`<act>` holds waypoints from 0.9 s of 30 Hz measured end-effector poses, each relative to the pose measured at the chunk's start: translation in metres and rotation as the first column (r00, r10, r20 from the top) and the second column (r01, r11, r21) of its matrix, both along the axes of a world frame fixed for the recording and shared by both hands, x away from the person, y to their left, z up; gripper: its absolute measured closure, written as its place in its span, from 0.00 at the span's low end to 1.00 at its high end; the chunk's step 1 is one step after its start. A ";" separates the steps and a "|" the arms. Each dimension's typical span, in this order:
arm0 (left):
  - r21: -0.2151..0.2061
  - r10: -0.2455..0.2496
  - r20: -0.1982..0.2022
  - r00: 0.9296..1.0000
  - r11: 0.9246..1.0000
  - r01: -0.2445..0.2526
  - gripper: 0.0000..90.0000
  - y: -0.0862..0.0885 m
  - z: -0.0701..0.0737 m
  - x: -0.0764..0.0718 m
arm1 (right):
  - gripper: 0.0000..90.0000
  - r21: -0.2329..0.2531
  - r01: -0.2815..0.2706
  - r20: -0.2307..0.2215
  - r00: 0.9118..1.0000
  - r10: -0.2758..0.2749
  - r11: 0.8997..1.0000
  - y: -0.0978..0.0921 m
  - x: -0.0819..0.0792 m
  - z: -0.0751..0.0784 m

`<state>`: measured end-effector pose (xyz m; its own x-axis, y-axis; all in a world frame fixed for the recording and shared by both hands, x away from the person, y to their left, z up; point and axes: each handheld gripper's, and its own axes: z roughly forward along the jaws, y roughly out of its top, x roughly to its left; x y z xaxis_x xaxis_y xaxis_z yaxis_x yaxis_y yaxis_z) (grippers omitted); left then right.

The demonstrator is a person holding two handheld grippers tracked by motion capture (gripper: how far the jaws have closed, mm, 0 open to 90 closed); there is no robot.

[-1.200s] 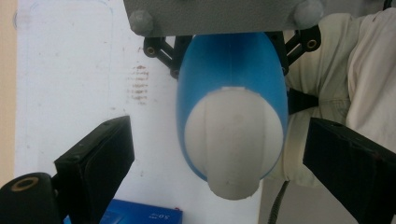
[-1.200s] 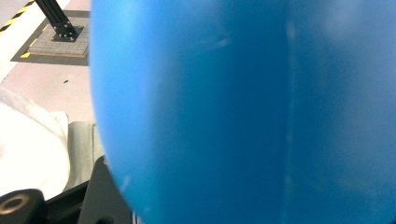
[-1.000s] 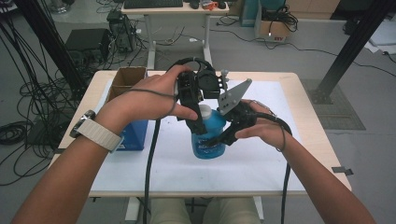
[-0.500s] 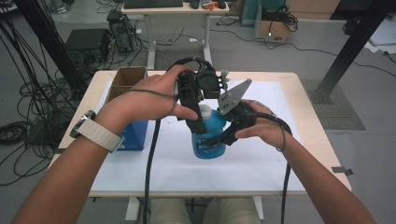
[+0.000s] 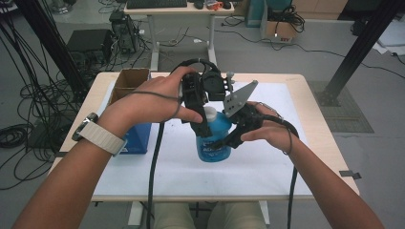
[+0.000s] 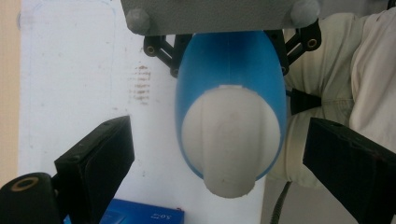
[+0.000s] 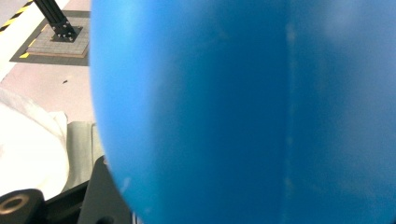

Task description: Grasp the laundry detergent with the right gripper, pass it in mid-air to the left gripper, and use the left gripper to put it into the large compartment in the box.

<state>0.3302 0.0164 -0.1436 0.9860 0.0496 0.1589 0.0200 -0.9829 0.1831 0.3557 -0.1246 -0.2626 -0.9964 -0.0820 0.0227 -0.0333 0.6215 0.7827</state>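
Blue bottle [image 5: 213,137] upright mid-worktop [image 5: 267,162], clamped at its body by my right tongs [image 5: 229,136]. My left tongs [image 6: 224,154] gape around the white cap [image 6: 229,140]; I should centre, then close squarely.

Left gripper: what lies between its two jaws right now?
In the left gripper view, the blue bottle's white cap sits between the left gripper's open jaws, touching neither.

Blue box [image 5: 136,138], perhaps touching cardboard box [image 5: 128,82], on table [image 5: 305,143]
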 end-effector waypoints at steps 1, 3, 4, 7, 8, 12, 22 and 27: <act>-0.001 0.000 0.000 1.000 1.000 0.000 0.10 0.000 0.000 0.000 | 0.48 -0.001 0.002 -0.002 1.000 -0.002 1.000 0.000 0.000 0.000; -0.001 0.000 -0.001 1.000 1.000 0.000 0.10 0.000 0.000 0.000 | 0.48 0.001 0.001 -0.001 1.000 -0.001 1.000 0.000 0.000 0.000; 0.000 0.000 0.000 1.000 1.000 0.000 0.10 0.000 0.000 0.000 | 0.48 0.000 0.002 -0.002 1.000 -0.002 1.000 0.000 0.000 0.000; -0.004 0.000 0.001 1.000 1.000 0.000 0.10 0.000 -0.001 0.000 | 0.48 0.000 0.000 0.001 1.000 0.000 1.000 0.000 0.000 0.000; -0.004 0.001 0.002 1.000 1.000 -0.001 0.10 0.001 -0.001 0.000 | 0.48 0.000 -0.001 0.002 1.000 0.001 1.000 0.000 0.000 0.000; -0.005 0.003 0.001 1.000 1.000 -0.003 0.10 0.001 -0.001 0.000 | 0.48 -0.004 0.000 -0.010 1.000 0.000 1.000 0.000 -0.001 0.001; -0.010 0.001 -0.001 1.000 1.000 -0.001 0.10 0.002 -0.001 0.000 | 0.48 -0.004 0.004 -0.012 1.000 -0.004 1.000 0.000 -0.001 0.001; -0.009 0.001 0.000 1.000 1.000 -0.001 0.10 0.002 0.000 -0.001 | 0.48 -0.002 0.002 0.001 1.000 -0.002 1.000 0.001 0.000 0.001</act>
<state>0.3297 0.0184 -0.1440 0.9860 0.0520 0.1586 0.0209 -0.9812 0.1921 0.3557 -0.1239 -0.2619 -0.9965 -0.0804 0.0217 -0.0332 0.6233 0.7812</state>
